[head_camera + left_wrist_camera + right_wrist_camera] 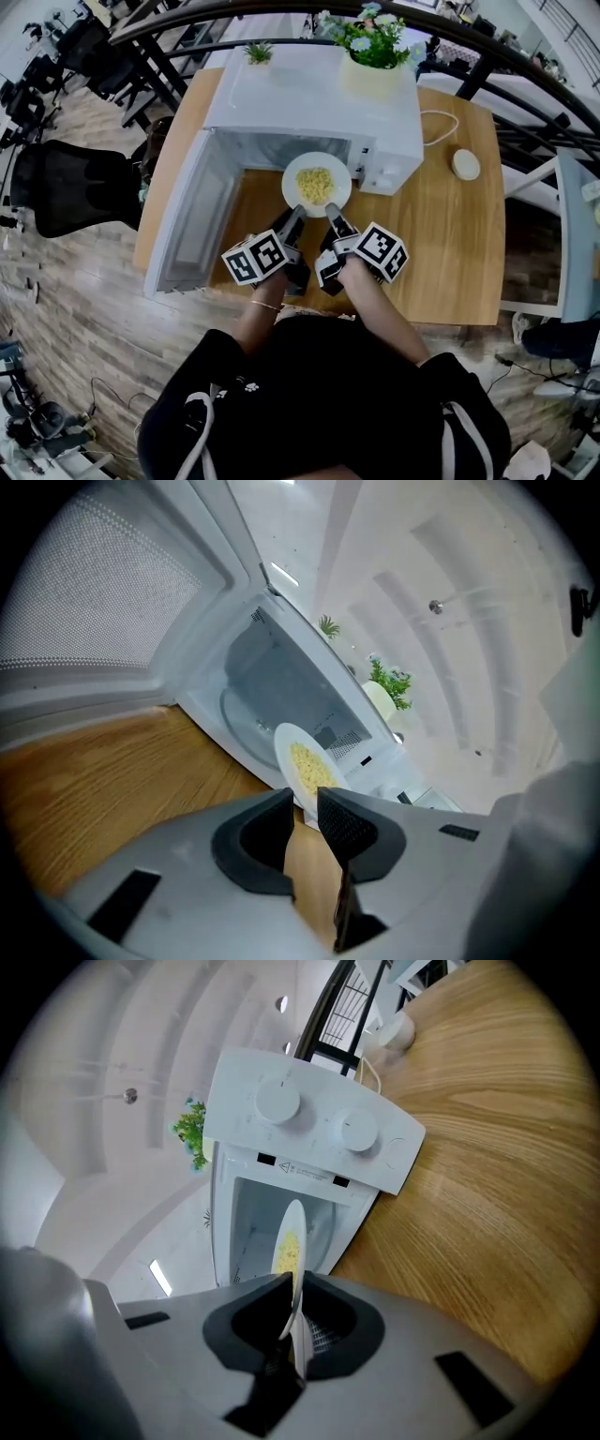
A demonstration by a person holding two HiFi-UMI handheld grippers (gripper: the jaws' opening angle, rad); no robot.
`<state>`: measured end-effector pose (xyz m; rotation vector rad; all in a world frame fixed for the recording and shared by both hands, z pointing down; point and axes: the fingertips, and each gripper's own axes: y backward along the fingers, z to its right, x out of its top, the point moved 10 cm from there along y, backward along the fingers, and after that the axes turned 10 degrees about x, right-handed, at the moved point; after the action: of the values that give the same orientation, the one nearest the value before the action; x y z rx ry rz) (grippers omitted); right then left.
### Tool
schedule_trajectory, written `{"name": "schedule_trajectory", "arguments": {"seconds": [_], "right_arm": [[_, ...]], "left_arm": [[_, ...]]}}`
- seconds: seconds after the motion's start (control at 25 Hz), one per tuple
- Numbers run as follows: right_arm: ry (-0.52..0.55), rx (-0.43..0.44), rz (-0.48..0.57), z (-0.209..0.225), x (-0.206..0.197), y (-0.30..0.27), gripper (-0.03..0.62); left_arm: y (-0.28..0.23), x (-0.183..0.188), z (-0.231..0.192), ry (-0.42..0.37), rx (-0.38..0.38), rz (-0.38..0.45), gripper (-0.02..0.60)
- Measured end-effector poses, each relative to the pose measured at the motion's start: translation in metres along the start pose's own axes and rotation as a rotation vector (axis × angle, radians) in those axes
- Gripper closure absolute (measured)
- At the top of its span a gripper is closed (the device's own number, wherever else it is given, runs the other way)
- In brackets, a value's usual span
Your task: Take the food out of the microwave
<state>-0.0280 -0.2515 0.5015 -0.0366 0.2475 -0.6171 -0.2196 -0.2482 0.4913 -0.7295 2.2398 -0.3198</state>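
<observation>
Right gripper (294, 1283): jaws clamped on the rim of the round white plate (293, 1232). Left gripper (302, 801): jaws pinched to a narrow gap on the same rim. The plate carries yellow food (316, 185) and sits just outside the open white microwave (309, 103), over the wooden bench (441, 244).

The left forearm (255, 323) and right forearm (380, 305) reached forward side by side. The left gripper (293, 218) and right gripper (332, 213) angled inward, each with jaws closed on the plate (292, 176)'s near rim.
</observation>
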Motion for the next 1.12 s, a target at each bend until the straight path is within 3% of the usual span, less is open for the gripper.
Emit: {"name": "schedule_trajectory", "arguments": {"seconds": [0.56, 1.12], "right_arm": [[0.009, 0.059, -0.093, -0.002, 0.008, 0.035, 0.559], [0.014, 0.079, -0.112, -0.003, 0.007, 0.046, 0.559]], "left_arm": [[0.029, -0.035, 0.024, 0.032, 0.033, 0.089, 0.505], [0.039, -0.046, 0.030, 0.014, 0.051, 0.116, 0.505]]}}
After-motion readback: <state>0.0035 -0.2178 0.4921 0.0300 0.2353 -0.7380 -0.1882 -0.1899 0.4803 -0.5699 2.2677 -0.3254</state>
